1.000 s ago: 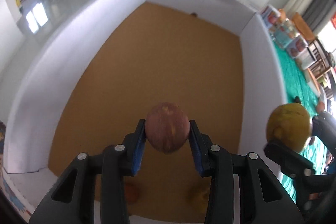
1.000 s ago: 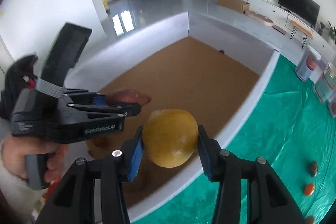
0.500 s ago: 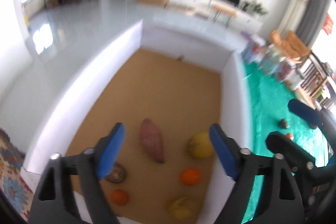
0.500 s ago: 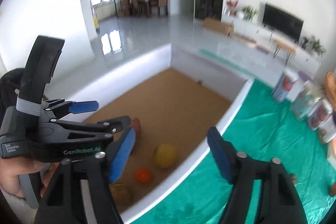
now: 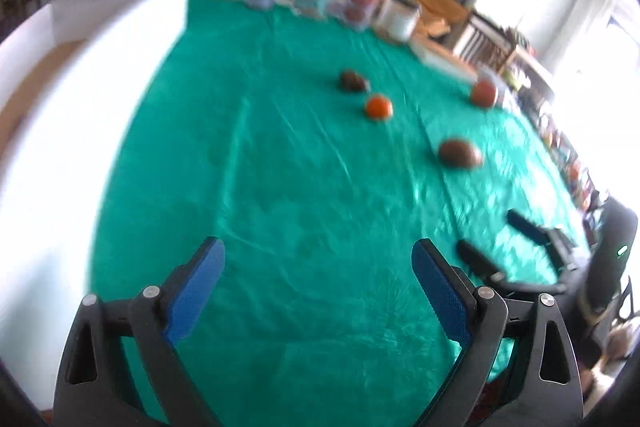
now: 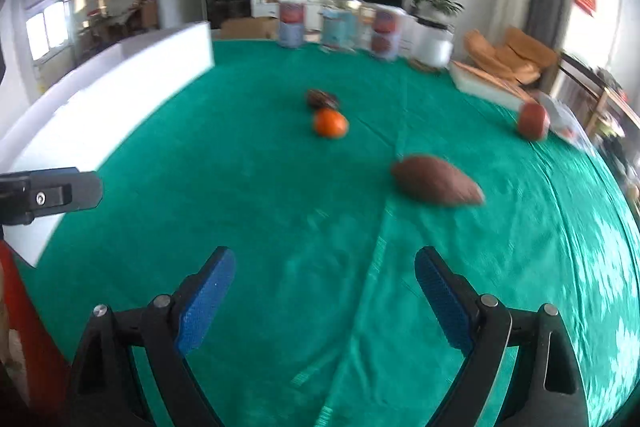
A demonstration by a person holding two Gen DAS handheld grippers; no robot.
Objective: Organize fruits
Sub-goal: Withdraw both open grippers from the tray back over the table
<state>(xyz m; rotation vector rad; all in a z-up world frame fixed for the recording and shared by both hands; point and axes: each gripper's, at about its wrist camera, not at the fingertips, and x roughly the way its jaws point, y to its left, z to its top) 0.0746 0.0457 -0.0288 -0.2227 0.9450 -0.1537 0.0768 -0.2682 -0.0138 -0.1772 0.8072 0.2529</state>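
Both grippers are open and empty above the green cloth. My left gripper (image 5: pixel 318 267) faces an orange (image 5: pixel 378 107), a dark brown fruit (image 5: pixel 353 80), a sweet potato (image 5: pixel 460 153) and a reddish fruit (image 5: pixel 485 93), all far ahead on the cloth. My right gripper (image 6: pixel 324 275) sees the same orange (image 6: pixel 330 123), dark fruit (image 6: pixel 322 99), sweet potato (image 6: pixel 436 185) and reddish fruit (image 6: pixel 532 121). The white box (image 5: pixel 60 99) stands to the left, its inside hidden; it also shows in the right wrist view (image 6: pixel 108 99).
Several jars (image 6: pixel 340 27) stand in a row at the far edge of the cloth. A white tray (image 6: pixel 492 87) lies at the far right. The right gripper's fingers (image 5: pixel 520 251) show at the right of the left wrist view.
Both grippers let go of their fruit, a sweet potato and a yellow fruit, into the box, opened wide, and swung right from the box to face the cloth.
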